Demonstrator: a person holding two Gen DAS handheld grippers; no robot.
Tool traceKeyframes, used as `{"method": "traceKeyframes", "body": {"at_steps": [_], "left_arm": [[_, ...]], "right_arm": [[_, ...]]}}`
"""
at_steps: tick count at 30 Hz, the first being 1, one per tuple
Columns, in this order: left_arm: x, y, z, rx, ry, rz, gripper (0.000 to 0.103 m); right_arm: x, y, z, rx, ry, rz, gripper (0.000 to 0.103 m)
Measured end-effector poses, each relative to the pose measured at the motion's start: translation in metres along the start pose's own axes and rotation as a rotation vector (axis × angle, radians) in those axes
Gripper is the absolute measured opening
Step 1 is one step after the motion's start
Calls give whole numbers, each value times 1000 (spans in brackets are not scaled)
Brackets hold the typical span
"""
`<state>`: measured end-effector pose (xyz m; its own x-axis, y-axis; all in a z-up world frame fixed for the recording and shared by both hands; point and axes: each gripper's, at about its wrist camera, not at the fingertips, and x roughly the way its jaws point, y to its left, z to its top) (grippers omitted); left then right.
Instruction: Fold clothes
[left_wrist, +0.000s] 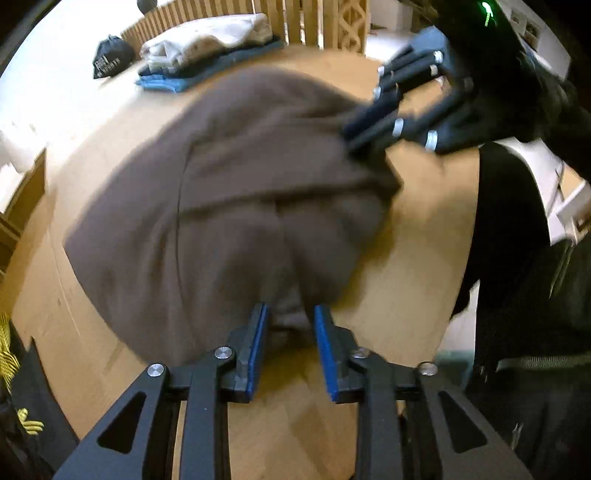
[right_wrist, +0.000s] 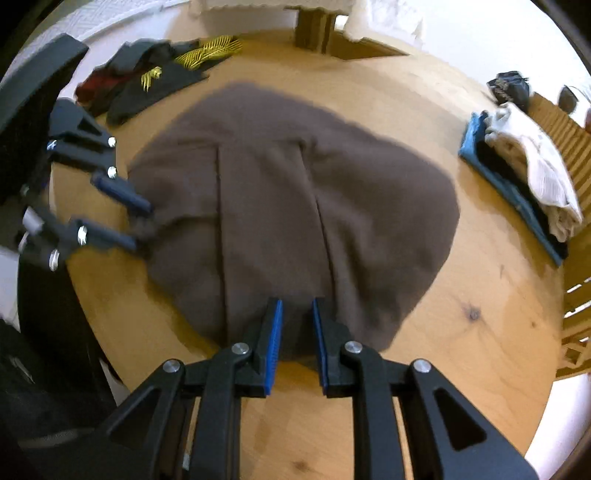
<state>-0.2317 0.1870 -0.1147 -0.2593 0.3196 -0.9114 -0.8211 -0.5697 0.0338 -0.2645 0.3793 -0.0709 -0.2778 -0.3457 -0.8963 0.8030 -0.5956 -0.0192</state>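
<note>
A brown garment (left_wrist: 221, 184) (right_wrist: 295, 203) lies spread on the round wooden table (left_wrist: 417, 258) (right_wrist: 461, 332), with vertical fold creases running through it. In the left wrist view my left gripper (left_wrist: 290, 308) has a bunched edge of the brown fabric pinched between its blue pads. My right gripper (right_wrist: 297, 302) grips the garment's near edge in the same way. Each gripper also shows in the other's view: the right gripper (left_wrist: 354, 134) bites the cloth's far right edge, and the left gripper (right_wrist: 142, 225) pulls the fabric into a pucker at the left.
A stack of folded clothes (left_wrist: 207, 48) (right_wrist: 524, 184), white on top and blue beneath, sits near the table's edge by a slatted wooden railing (left_wrist: 258, 14). Beside the stack is a dark bag (left_wrist: 110, 55). Dark clothes with yellow print (right_wrist: 155, 81) lie heaped at another edge. A person's dark clothing (left_wrist: 517, 295) is close by.
</note>
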Motion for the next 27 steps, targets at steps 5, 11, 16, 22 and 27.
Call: {"method": "traceKeyframes", "body": {"at_steps": [5,11,16,22,27], "left_arm": [[-52,33,-5,-158,-93,-27,28],[-63,109,36,-365,-237,91,29],[4,151,40,-458,-167,115,35],[4,165,16,-564,-167,91,33],[-13,131,12,-470,-152,112,34]], "right_arm": [[-44,-44,13,155,-136,70,17],[-23,-95,69,285,-231,12,17],[41,-90,62,285,-163,14,19],[-13,-126,24,505,-247,220,24],[-11,-128,4,513,-178,176,27]]}}
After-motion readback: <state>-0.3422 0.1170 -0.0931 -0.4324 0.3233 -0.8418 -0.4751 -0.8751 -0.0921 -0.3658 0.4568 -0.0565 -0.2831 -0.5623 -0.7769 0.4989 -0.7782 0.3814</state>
